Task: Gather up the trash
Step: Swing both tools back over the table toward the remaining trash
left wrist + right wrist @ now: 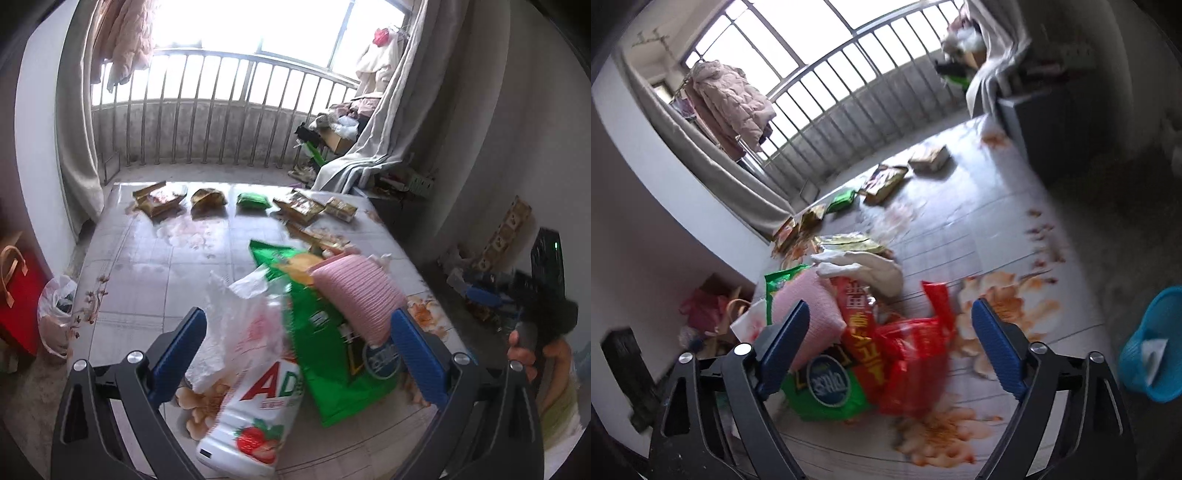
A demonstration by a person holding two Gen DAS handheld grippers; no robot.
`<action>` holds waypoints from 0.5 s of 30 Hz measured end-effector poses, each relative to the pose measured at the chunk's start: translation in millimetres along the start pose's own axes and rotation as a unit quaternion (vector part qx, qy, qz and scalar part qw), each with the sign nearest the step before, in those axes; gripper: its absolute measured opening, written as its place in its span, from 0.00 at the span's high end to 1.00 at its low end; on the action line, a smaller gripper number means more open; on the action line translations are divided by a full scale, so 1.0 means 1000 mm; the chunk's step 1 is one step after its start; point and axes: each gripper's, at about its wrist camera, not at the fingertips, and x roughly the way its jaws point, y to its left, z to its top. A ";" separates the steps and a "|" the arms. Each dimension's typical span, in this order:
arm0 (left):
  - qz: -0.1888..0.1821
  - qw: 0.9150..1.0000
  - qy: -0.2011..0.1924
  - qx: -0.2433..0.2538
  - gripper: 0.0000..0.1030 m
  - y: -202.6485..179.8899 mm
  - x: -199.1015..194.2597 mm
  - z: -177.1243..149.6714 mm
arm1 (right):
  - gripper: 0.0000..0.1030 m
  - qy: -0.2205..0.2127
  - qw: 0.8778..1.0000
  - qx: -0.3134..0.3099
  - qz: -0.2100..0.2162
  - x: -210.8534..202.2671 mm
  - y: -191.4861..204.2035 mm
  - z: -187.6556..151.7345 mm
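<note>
Both the left gripper (297,350) and right gripper (890,347) gape empty over light, crinkly, slippery wrappers: pinch the red packet (908,350) at its stiffer sealed edge.

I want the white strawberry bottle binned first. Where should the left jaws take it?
Grip the white bottle across its wide printed body, coming from above. It lies on its side on the table between the open left gripper fingers, neck under a plastic bag.

I count five snack packets along the table's (147,280) far edge: four brown-gold (159,198), one green (252,201). Near edge: one white bottle (255,417), one pink cloth (360,295).
</note>
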 end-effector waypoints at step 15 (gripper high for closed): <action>0.018 0.999 -0.027 0.002 0.11 0.043 0.004 -0.006 | 0.30 0.014 0.996 -0.077 0.047 0.016 0.077 -0.004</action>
